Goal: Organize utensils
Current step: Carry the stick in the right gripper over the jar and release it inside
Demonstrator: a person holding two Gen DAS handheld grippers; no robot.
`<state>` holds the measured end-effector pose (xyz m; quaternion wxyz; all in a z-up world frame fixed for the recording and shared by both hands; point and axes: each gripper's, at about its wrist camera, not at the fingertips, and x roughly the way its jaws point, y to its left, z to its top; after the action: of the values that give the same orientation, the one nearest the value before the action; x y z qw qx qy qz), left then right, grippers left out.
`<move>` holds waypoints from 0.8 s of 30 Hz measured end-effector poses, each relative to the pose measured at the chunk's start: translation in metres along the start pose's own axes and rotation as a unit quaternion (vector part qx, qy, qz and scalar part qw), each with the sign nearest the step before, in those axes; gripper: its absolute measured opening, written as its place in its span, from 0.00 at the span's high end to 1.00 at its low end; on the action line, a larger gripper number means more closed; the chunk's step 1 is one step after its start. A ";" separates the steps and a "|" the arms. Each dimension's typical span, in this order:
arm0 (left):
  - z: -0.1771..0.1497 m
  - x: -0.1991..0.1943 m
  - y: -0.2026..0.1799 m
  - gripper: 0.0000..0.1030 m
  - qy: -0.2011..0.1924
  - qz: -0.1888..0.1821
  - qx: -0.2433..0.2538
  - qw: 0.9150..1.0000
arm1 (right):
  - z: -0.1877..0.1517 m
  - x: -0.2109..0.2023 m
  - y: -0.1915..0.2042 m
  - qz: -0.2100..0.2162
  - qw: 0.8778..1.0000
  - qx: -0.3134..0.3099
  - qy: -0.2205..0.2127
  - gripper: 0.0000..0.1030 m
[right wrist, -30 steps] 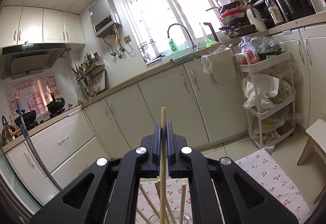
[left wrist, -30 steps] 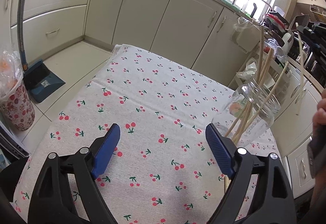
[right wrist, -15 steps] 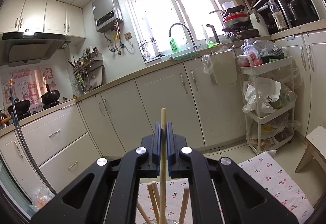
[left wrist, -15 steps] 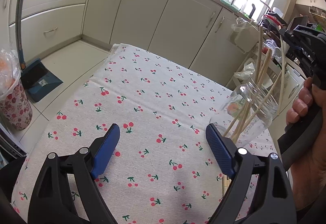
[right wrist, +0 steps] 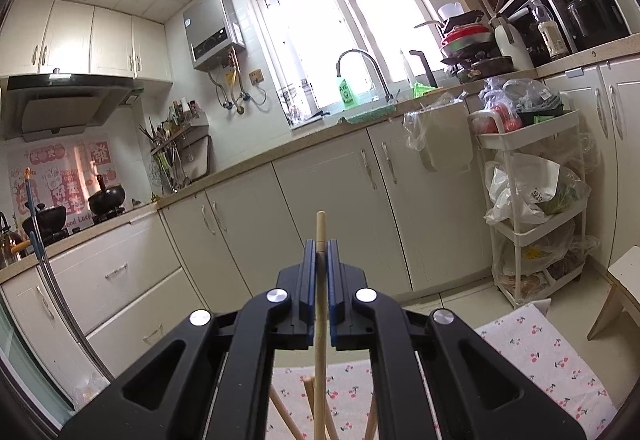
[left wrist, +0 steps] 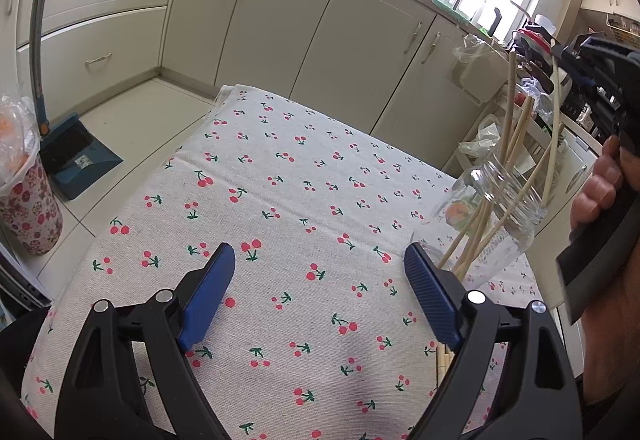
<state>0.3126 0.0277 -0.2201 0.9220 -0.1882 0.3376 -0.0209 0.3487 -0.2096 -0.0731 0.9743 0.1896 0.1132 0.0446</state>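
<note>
A: Right gripper [right wrist: 321, 252] status?
B: Jaws pinched on one pale wooden chopstick [right wrist: 319, 304], frame centre.
A: Left gripper [left wrist: 319, 272]?
B: Fingers spread, holding nothing, above the cherry-print tablecloth [left wrist: 280, 191]. Clear glass jar [left wrist: 500, 215] with chopsticks stands at right.

We see a matt woven cloth [left wrist: 280, 224] printed with red cherries covering the worktop. On it stands a clear, glossy glass jar [left wrist: 500, 215] holding pale, smooth wooden chopsticks [left wrist: 516, 135]. Our left gripper [left wrist: 320, 272] has matt black plastic arms, textured blue pads [left wrist: 430, 302] and shiny metal rivets. Our right gripper [right wrist: 321, 260] looks the same, clamped on one bare wooden chopstick [right wrist: 320, 328]. The cabinet doors [left wrist: 280, 19] look smooth and satin cream.
</note>
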 end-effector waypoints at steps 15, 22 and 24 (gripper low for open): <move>0.000 0.000 0.001 0.19 -0.002 -0.002 -0.002 1.000 | 0.006 0.002 0.004 0.001 1.000 -0.001 -0.010 0.94; 0.000 0.000 0.002 0.19 -0.002 -0.003 -0.004 1.000 | -0.021 -0.005 0.003 -0.002 0.999 -0.029 0.023 0.94; 0.001 0.001 0.002 0.19 -0.002 -0.004 -0.005 1.000 | -0.029 -0.011 0.005 0.001 0.998 -0.048 0.032 0.94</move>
<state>0.3131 0.0301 -0.2209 0.9218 -0.1937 0.3350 -0.0224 0.3313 -0.1960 -0.0956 0.9781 0.1411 0.1423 0.0570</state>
